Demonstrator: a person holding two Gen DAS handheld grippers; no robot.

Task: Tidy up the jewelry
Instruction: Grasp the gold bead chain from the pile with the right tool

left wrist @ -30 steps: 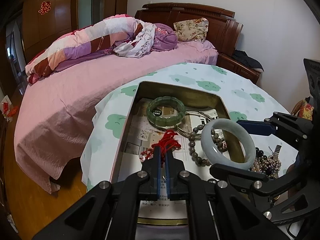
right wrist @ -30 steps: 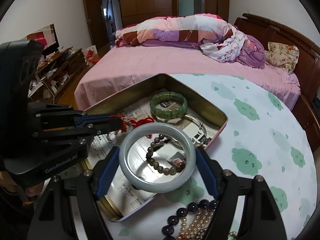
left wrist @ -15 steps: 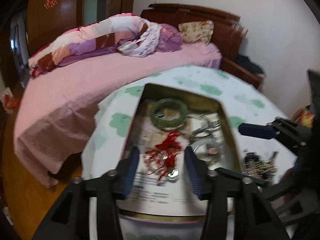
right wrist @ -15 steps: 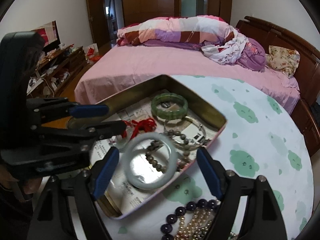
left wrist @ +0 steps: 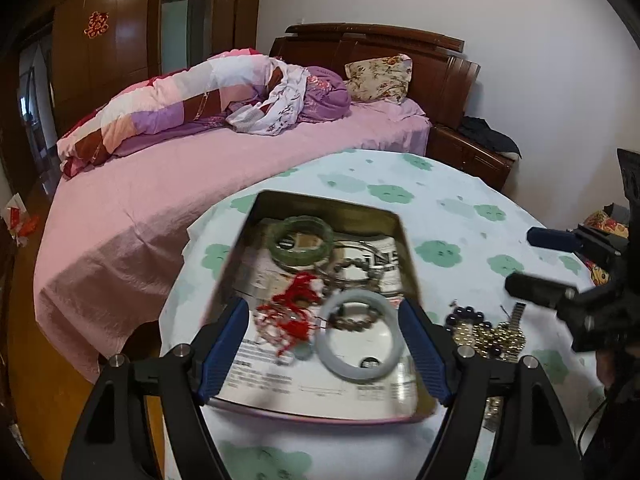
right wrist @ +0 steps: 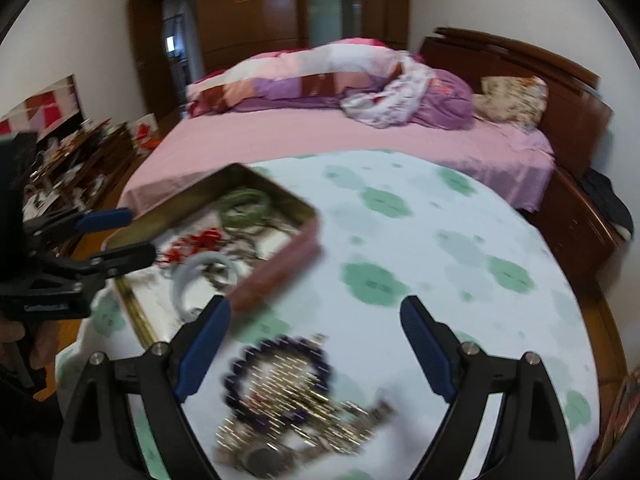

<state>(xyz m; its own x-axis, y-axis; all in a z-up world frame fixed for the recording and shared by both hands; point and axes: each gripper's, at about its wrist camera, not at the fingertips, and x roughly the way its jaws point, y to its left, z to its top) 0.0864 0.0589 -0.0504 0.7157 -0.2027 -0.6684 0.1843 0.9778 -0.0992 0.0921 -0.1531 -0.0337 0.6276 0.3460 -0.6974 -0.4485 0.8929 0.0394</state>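
Observation:
A metal tin on the round table holds a green bangle, a red cord piece, a brown bead bracelet and a pale jade bangle. My left gripper is open and empty, held above the tin's near end. My right gripper is open and empty above a loose pile of purple beads and gold chains, right of the tin.
The table wears a white cloth with green flowers. A bed with a pink sheet stands behind it, a wooden headboard and nightstand at the right. A cluttered sideboard stands at far left.
The right gripper let go of the pale jade bangle, which now lies in the tin, and swung right over the bead pile. The left gripper opened, released the red cord and drew back.

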